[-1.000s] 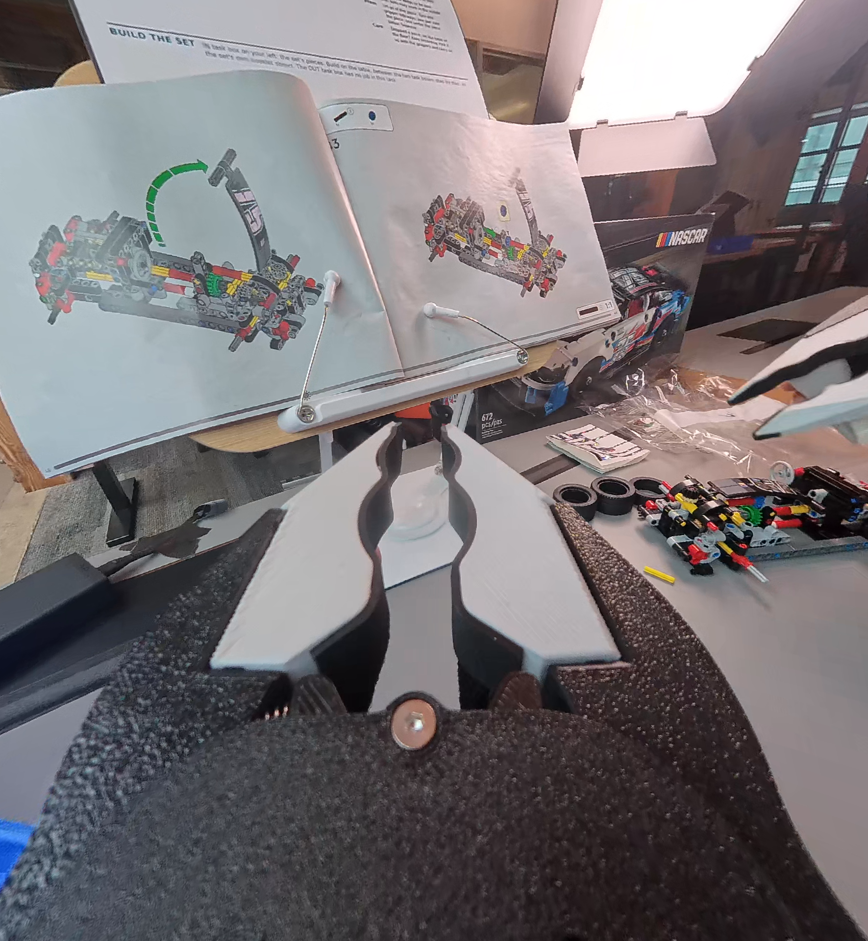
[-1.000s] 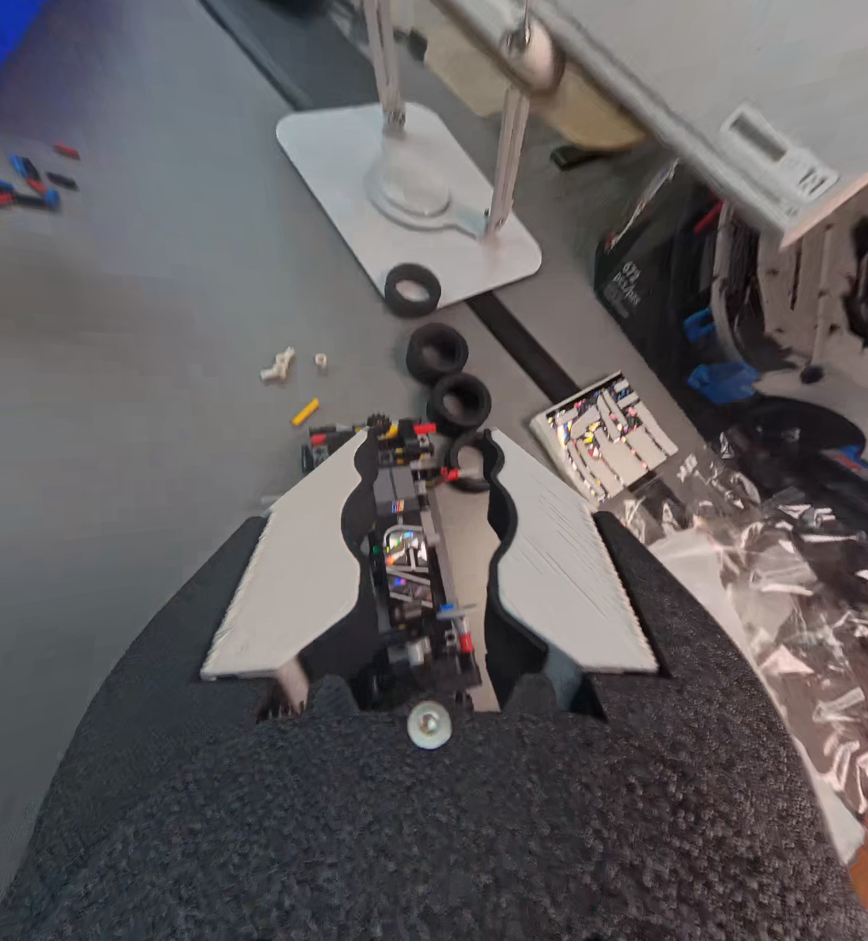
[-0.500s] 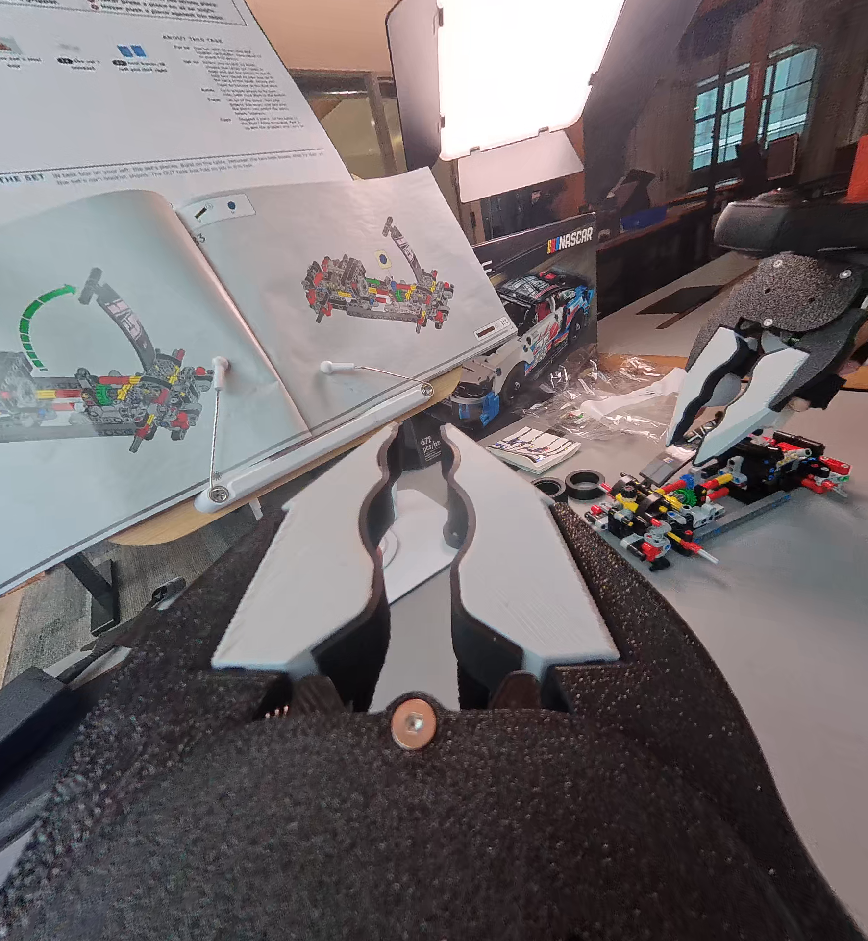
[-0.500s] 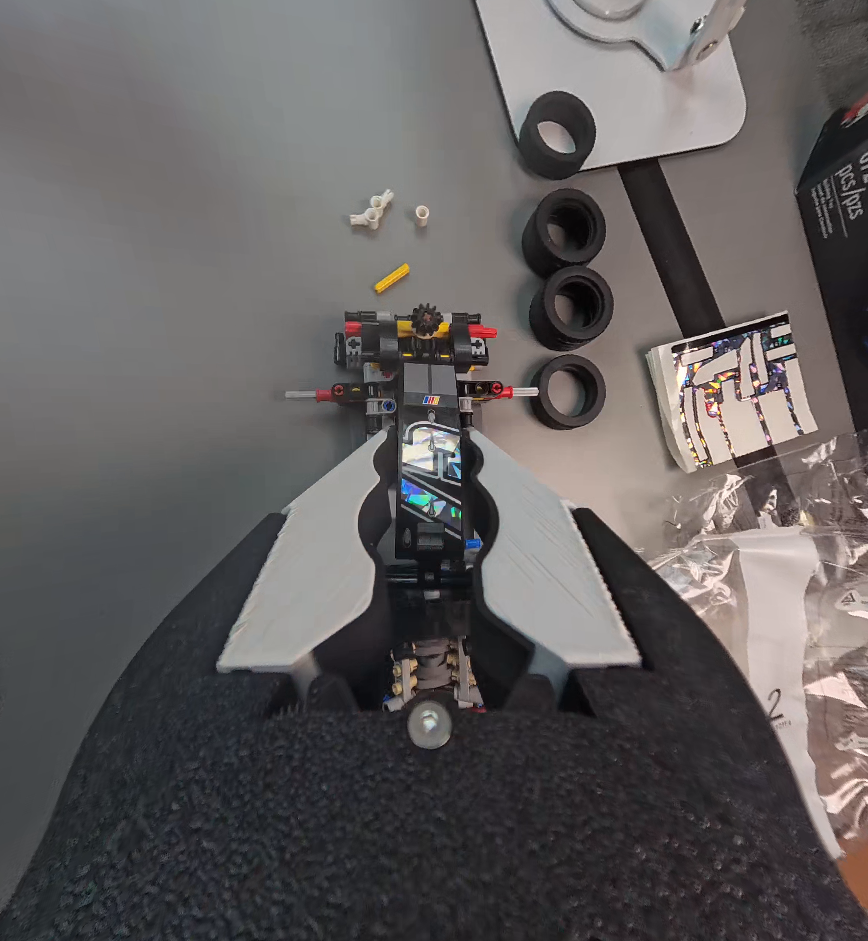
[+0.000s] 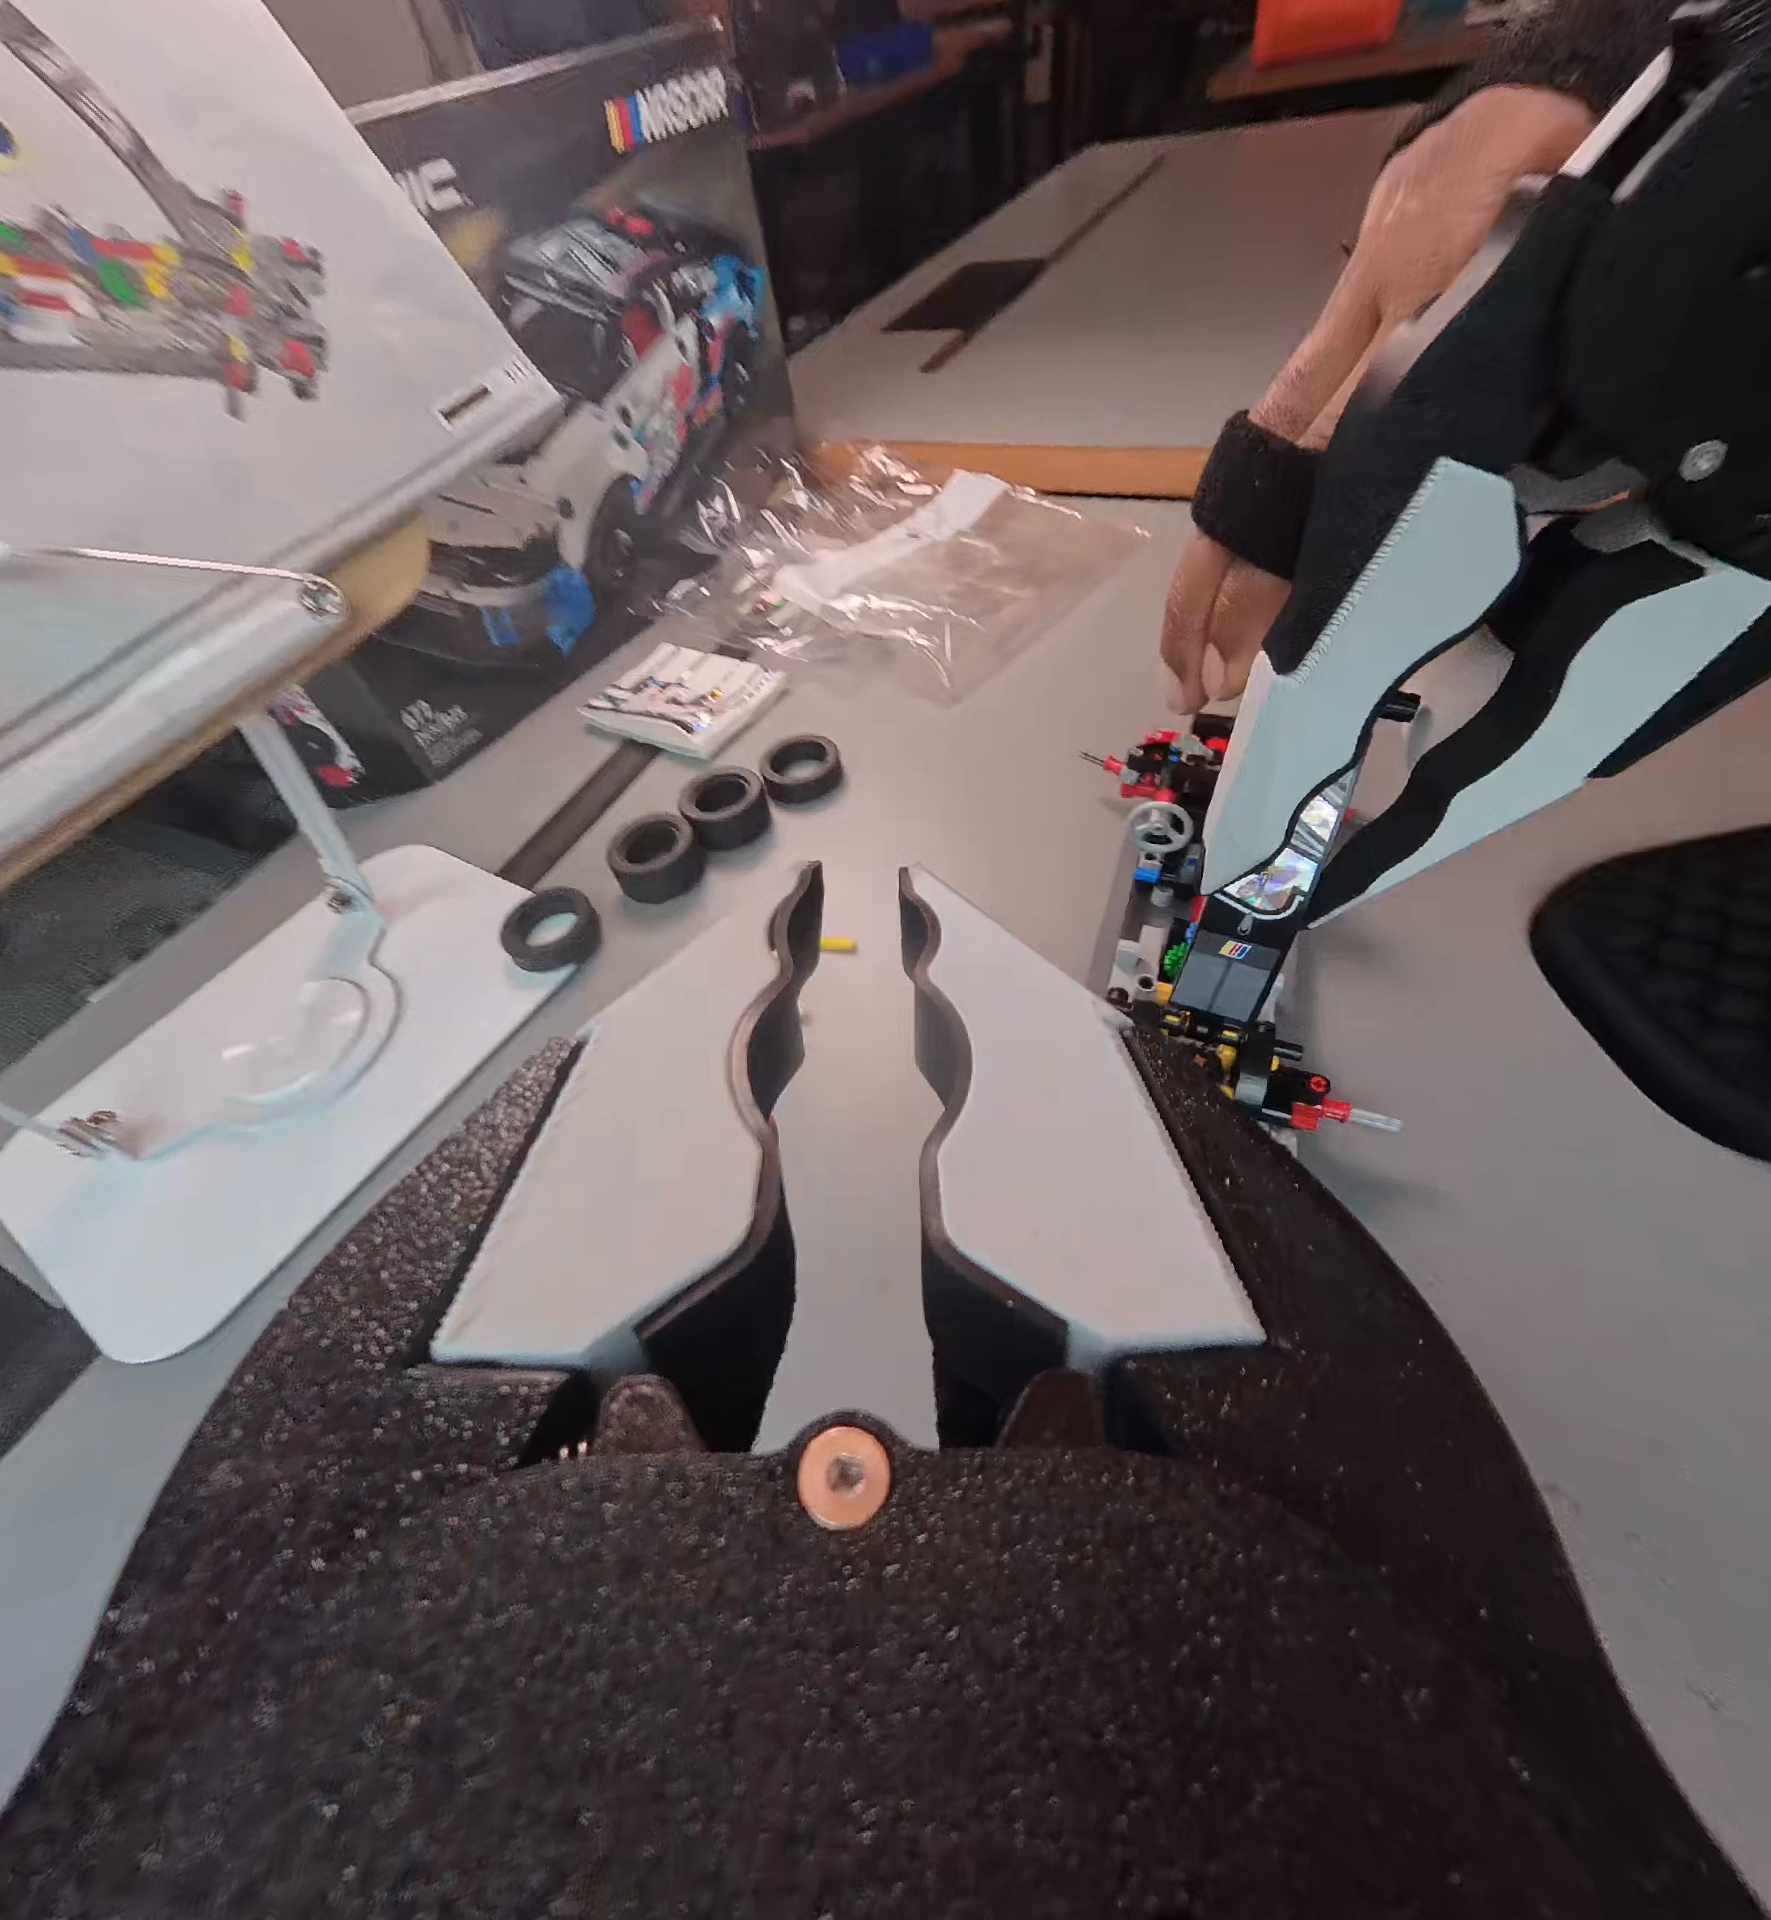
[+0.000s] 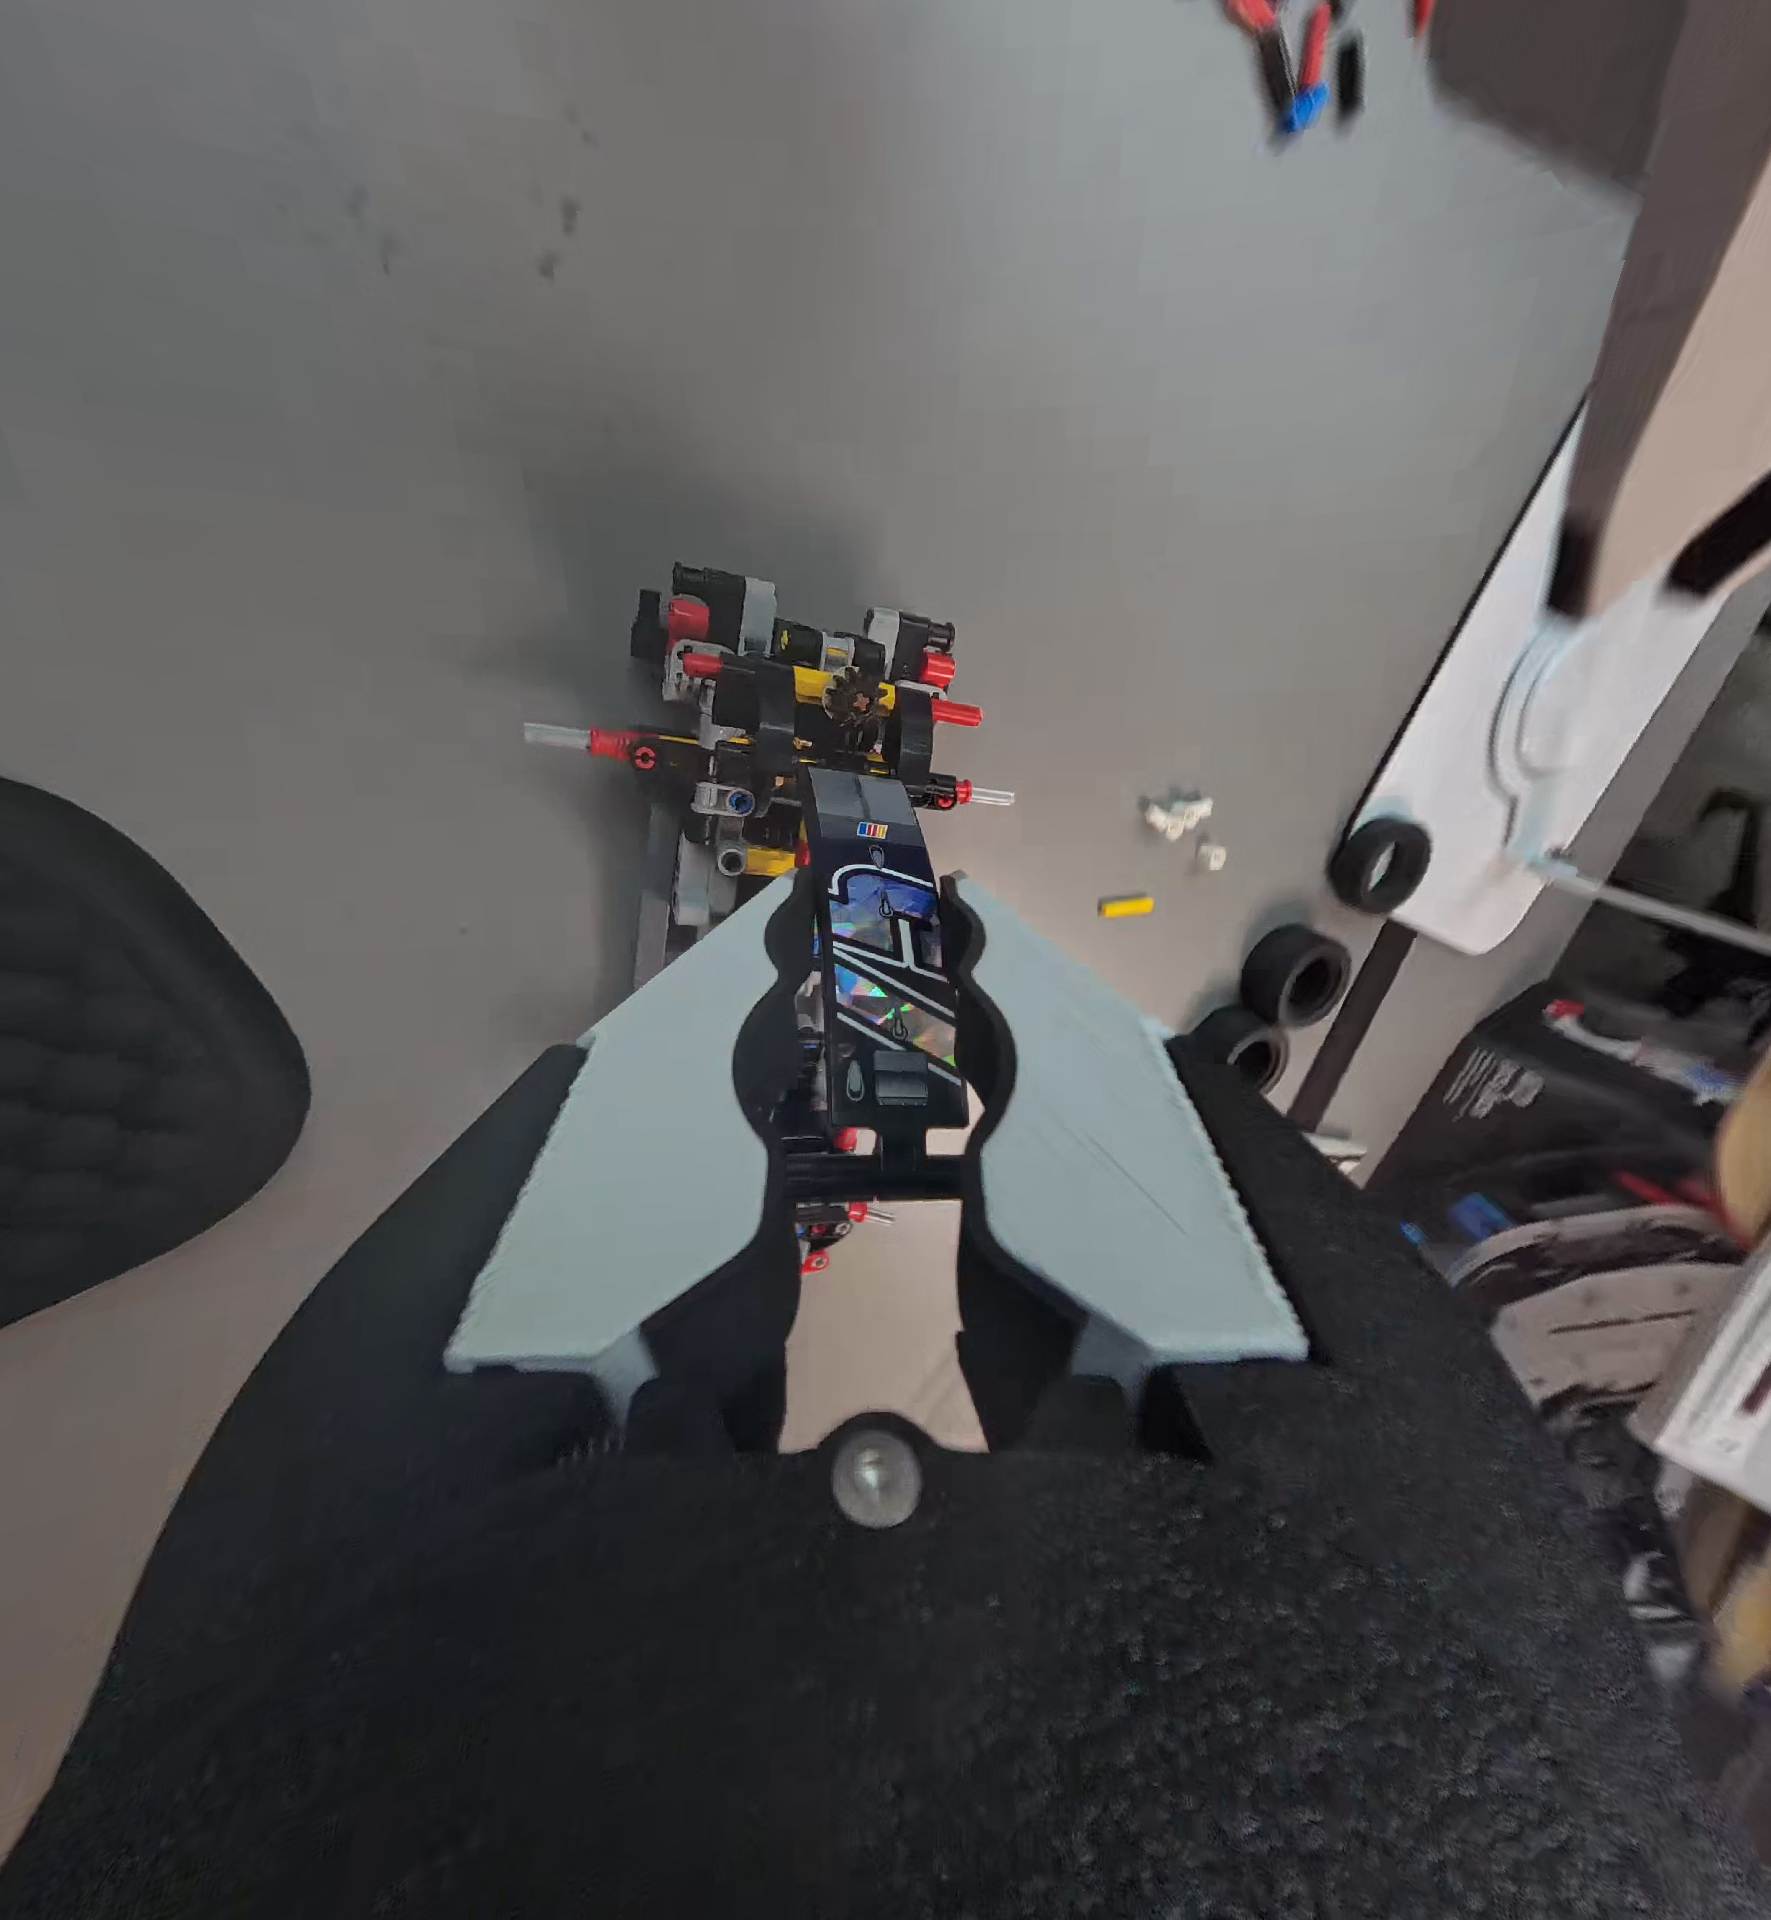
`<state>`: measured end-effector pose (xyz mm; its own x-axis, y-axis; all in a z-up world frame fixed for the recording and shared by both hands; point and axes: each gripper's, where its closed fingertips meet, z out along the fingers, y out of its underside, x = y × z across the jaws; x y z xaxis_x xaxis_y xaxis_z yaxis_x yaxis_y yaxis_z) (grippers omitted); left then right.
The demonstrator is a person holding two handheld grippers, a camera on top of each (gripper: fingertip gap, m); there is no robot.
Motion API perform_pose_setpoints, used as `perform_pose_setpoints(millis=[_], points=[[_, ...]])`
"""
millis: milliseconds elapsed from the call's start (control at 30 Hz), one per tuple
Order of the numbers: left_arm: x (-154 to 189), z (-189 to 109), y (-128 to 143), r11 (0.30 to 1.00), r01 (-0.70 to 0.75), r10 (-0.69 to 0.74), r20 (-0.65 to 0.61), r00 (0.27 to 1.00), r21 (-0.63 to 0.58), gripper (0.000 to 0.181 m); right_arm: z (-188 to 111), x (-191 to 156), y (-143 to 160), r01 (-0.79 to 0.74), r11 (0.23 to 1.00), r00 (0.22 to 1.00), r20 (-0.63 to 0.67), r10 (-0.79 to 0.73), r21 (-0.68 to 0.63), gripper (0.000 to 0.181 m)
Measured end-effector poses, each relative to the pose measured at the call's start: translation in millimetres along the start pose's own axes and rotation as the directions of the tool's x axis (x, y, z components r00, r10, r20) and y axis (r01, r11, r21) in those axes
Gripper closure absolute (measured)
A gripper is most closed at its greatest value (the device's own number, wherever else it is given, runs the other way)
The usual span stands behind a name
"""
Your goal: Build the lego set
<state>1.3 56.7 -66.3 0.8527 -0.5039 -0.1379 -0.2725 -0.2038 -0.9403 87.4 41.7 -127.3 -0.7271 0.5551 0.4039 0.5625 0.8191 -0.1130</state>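
The Lego car chassis [image 6: 787,717] lies on the grey table [image 6: 341,364], a black frame with red, yellow and grey pins. A long black panel with a shiny sticker [image 6: 886,977] rises from it at a tilt. My right gripper [image 6: 873,888] is shut on this panel, as the left wrist view [image 5: 1265,904] also shows. My left gripper [image 5: 857,883] is low over the table just left of the chassis [image 5: 1224,1039]. Its jaws stand a little apart and hold nothing.
Several black tyres [image 5: 725,805] and a yellow pin [image 5: 837,943] lie ahead of my left gripper. The instruction booklet [image 5: 185,312] sits on a white stand [image 5: 237,1091] at left. The set's box [image 5: 600,312], sticker sheet [image 5: 683,696] and plastic bags [image 5: 922,561] lie behind. A black pad [image 5: 1712,987] is at right. Some 11 cm of space lies between my two pairs of fingers.
My left gripper has swung from facing the booklet down to the table beside the chassis. My right gripper has come down over the black panel and shut on it.
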Motion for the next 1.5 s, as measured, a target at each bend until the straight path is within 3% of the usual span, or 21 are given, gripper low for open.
perform_pose_setpoints(millis=[33, 100, 167, 233, 300, 367, 433, 533, 633, 700, 800, 833, 933, 1067, 1233, 1333, 1400, 1500], points=[[12.0, 1.9, 12.6, 0.999, 0.014, -0.017, -0.056, 0.998, -0.048, 0.166, 2.5, -4.3, -13.6, 0.074, 0.997, 0.997, -0.018, -0.075, -0.004, 0.166], [47.0, -3.2, 36.8, 0.992, 0.055, -0.082, -0.238, 0.968, -0.114, 0.150, 5.3, -9.0, -34.8, 0.223, 0.974, 0.972, -0.067, -0.224, -0.030, 0.173], [80.6, -18.9, 48.0, 0.982, 0.152, -0.187, -0.419, 0.889, -0.114, 0.131, 6.1, -10.2, -49.1, 0.304, 0.952, 0.946, -0.104, -0.307, -0.043, 0.173], [91.0, -22.7, 60.0, 0.971, 0.201, -0.236, -0.428, 0.872, -0.127, 0.123, 7.0, -11.6, -60.3, 0.324, 0.946, 0.940, -0.110, -0.323, -0.009, 0.174], [100.5, -16.8, 70.7, 0.986, 0.109, -0.149, -0.396, 0.906, -0.123, 0.115, 6.4, -11.2, -71.4, 0.321, 0.946, 0.943, -0.106, -0.315, 0.050, 0.174], [102.7, -3.5, 79.4, 0.990, -0.012, -0.033, -0.319, 0.947, -0.137, 0.128, 4.1, -8.1, -83.2, 0.300, 0.948, 0.951, -0.111, -0.288, 0.108, 0.172], [93.9, 8.3, 84.4, 0.982, -0.101, 0.066, -0.212, 0.975, -0.158, 0.163, -1.1, -3.2, -91.5, 0.268, 0.952, 0.960, -0.129, -0.250, 0.151, 0.167], [87.2, 9.9, 83.7, 0.984, -0.091, 0.065, -0.168, 0.984, -0.154, 0.164, -28.9, 21.6, -101.6, 0.129, 0.942, 0.969, -0.243, -0.052, 0.311, 0.160], [68.7, 4.9, 86.4, 0.991, 0.009, -0.018, -0.067, 0.998, -0.135, 0.163, -58.6, 38.7, -83.9, -0.164, 0.830, 0.921, -0.218, 0.322, 0.533, 0.156], [60.6, 1.0, 87.2, 0.984, 0.136, -0.140, -0.029, 0.990, -0.114, 0.163, -41.6, 24.1, -48.2, -0.370, 0.769, 0.864, -0.112, 0.491, 0.522, 0.147], [51.9, -6.2, 86.1, 0.952, 0.294, -0.293, 0.021, 0.956, -0.080, 0.162, 13.1, -13.3, 2.9, -0.595, 0.705, 0.751, -0.044, 0.659, 0.385, 0.131], [51.8, -8.4, 85.8, 0.943, 0.324, -0.323, 0.027, 0.946, -0.072, 0.161, 28.5, -26.5, 8.8, -0.647, 0.677, 0.718, -0.018, 0.696, 0.352, 0.124], [62.6, -14.3, 84.6, 0.936, 0.346, -0.347, -0.006, 0.938, -0.071, 0.157, 57.4, -44.3, 13.6, -0.707, 0.642, 0.664, -0.037, 0.747, 0.297, 0.124], [68.9, -31.4, 76.0, 0.971, 0.234, -0.234, 0.008, 0.972, -0.040, 0.153, 63.6, -31.4, 16.4, -0.623, 0.733, 0.740, -0.098, 0.666, 0.273, 0.125], [94.9, -50.1, 84.3, 0.993, 0.046, -0.053, -0.061, 0.997, -0.110, 0.155, 68.0, -17.7, 27.3, -0.364, 0.905, 0.917, -0.085, 0.390, 0.219, 0.128], [117.7, -55.6, 89.5, 0.988, -0.059, 0.042, -0.118, 0.992, -0.143, 0.154, 71.7, -4.4, 35.5, -0.301, 0.934, 0.948, -0.047, 0.315, 0.192, 0.127], [135.7, -56.3, 86.5, 0.984, -0.105, 0.080, -0.169, 0.982, -0.142, 0.153, 75.2, 13.9, 46.1, -0.268, 0.950, 0.954, -0.096, 0.285, 0.159, 0.143], [159.1, -50.3, 81.5, 0.977, -0.163, 0.130, -0.224, 0.966, -0.136, 0.152, 77.9, 34.2, 41.2, -0.325, 0.921, 0.932, -0.091, 0.350, 0.214, 0.145]])
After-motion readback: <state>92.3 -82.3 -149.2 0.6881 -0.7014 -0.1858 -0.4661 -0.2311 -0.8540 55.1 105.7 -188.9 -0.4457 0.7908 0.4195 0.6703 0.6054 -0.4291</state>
